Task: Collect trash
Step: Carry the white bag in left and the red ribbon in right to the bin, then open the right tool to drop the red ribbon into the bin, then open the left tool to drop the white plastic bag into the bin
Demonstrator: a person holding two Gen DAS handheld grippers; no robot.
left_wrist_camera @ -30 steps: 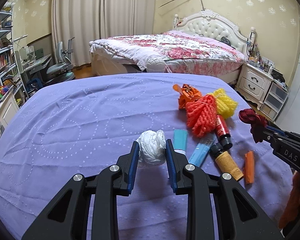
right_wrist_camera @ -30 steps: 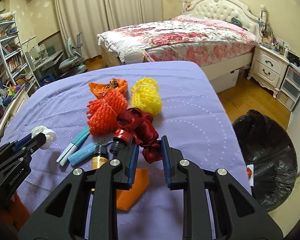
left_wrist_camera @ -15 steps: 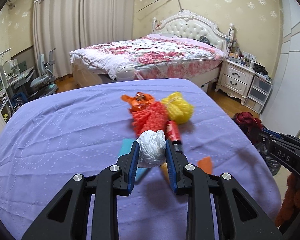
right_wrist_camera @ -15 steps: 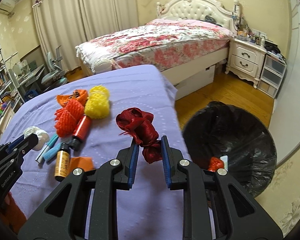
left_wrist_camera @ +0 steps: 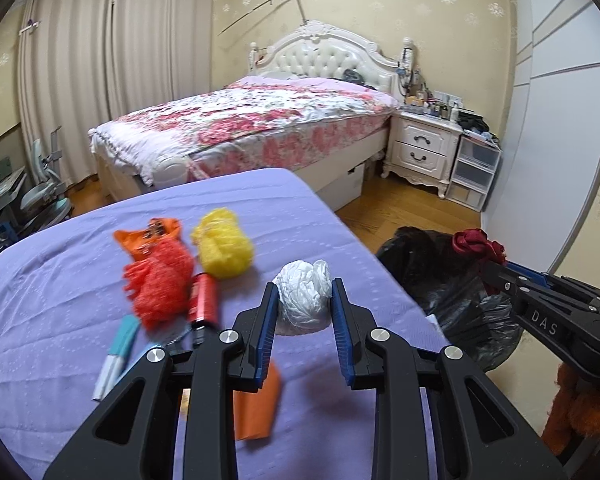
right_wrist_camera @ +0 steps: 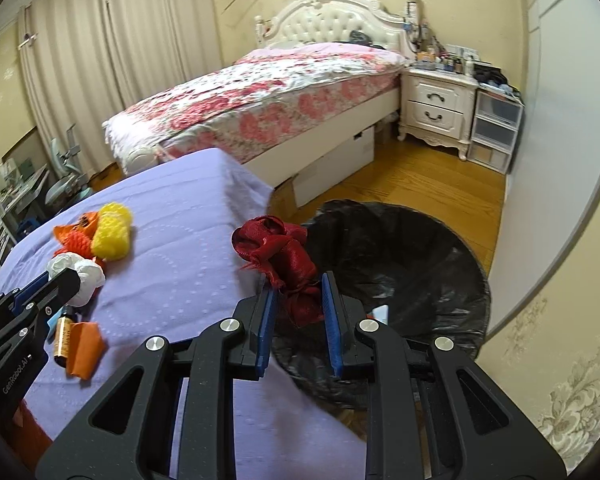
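Both grippers have swung rightward off the purple-clothed table (left_wrist_camera: 60, 288) toward the black plastic-lined trash bin (right_wrist_camera: 412, 256) on the floor at its right edge. A second ago the bin was barely in the left view; now it sits just right of the left gripper (left_wrist_camera: 304, 300), which stays clamped narrowly on a crumpled white plastic wad (left_wrist_camera: 302, 300) over the table's right edge. Nearer the bin, the right gripper (right_wrist_camera: 296, 296) holds a dark red mesh bundle (right_wrist_camera: 280, 256), jaws nearly closed, at the bin's near-left rim. Release looks close for both. Left behind are the orange mesh ball (left_wrist_camera: 160, 280), yellow mesh ball (left_wrist_camera: 222, 244) and bottles.
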